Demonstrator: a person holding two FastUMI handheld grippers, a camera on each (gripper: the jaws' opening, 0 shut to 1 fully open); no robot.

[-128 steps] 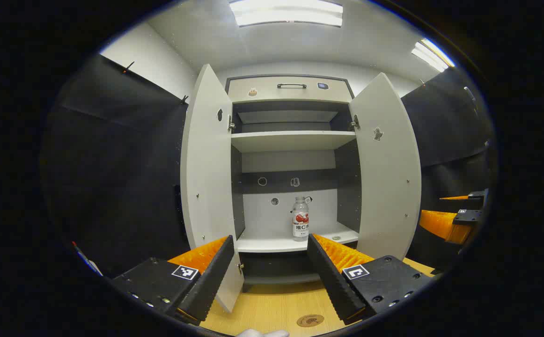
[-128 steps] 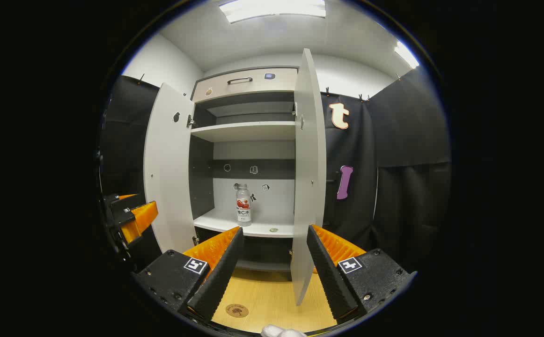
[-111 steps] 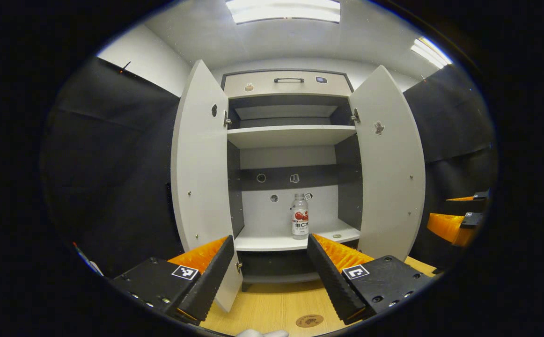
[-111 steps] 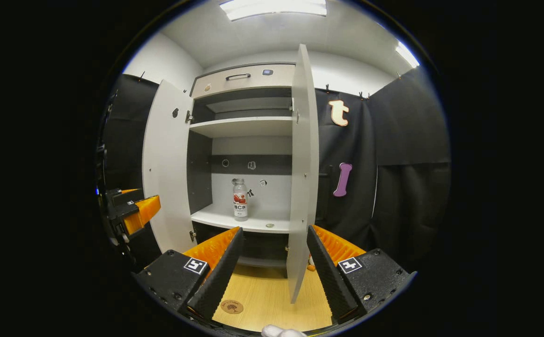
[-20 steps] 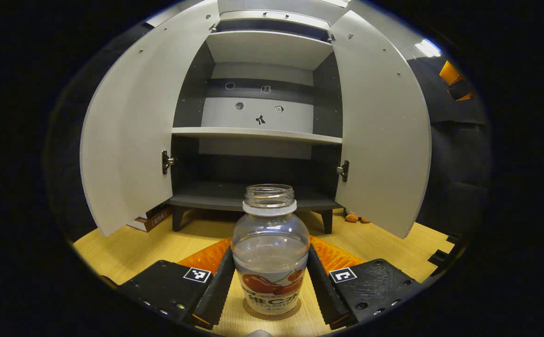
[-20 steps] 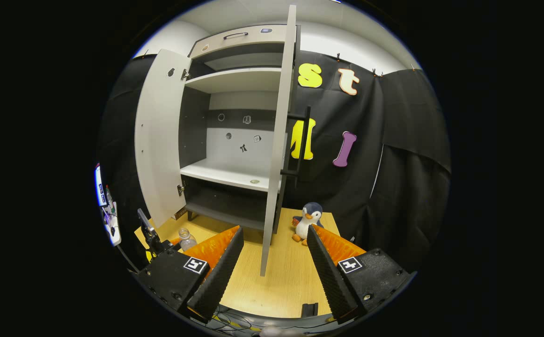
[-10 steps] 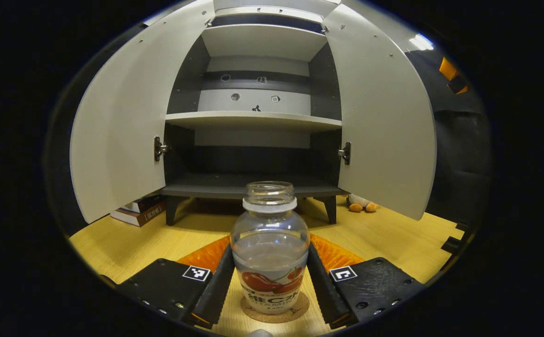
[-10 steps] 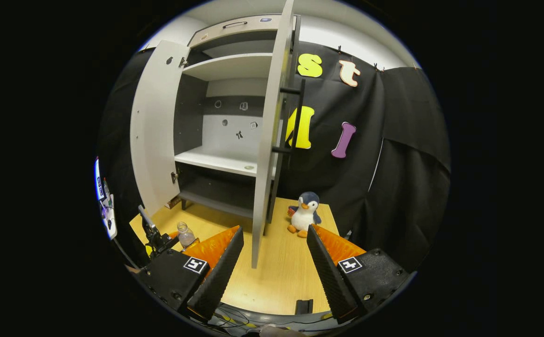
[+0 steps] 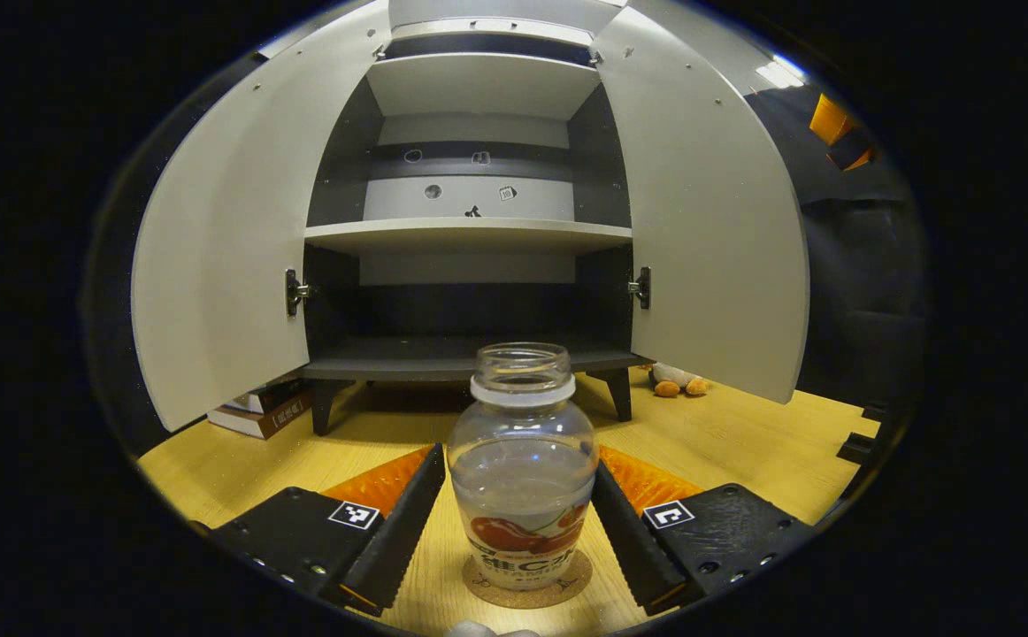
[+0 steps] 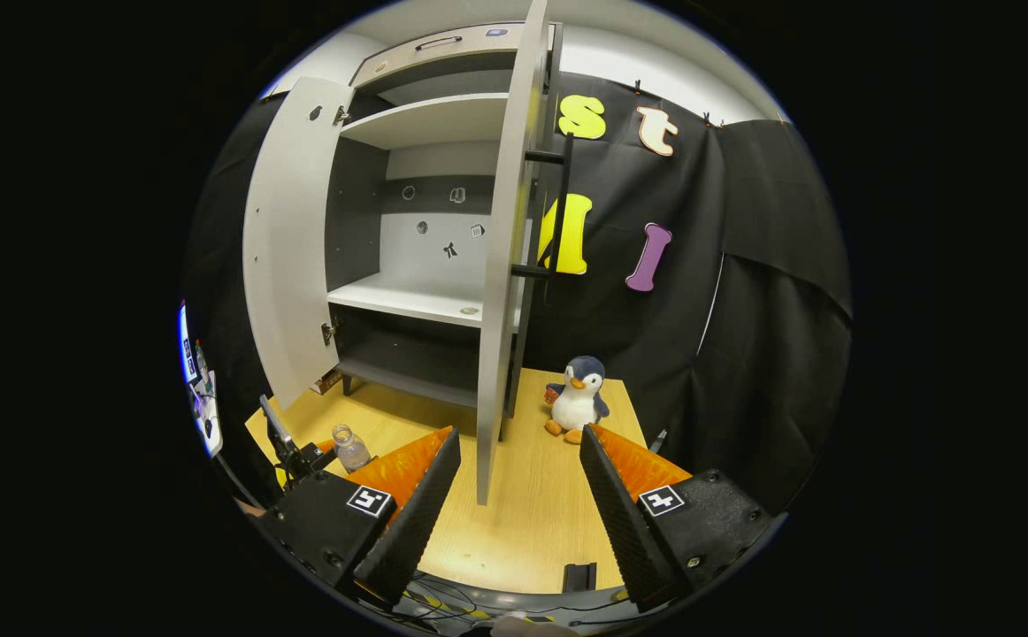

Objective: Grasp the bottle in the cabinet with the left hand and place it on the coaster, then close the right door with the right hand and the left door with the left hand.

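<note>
From the left gripper view I see the bottle standing upright and uncapped on the round coaster on the desk, in front of the cabinet. My left claw has a finger on either side of it: the right-hand finger lies against the bottle's side, while a sliver of desk shows between the left-hand finger and the glass, so I cannot tell whether the claw has let go or is gripping. Both doors stand wide open, the left door and the right door swung out toward me, the shelves bare of the bottle. A few books lie on the desk under the left door. From the right gripper view my right claw hangs spread open with nothing between its fingers, over the desk's near edge, facing the edge of the right door with its dark handle. A toy penguin sits on the desk beside that door, and the bottle shows far off by the left claw.
</note>
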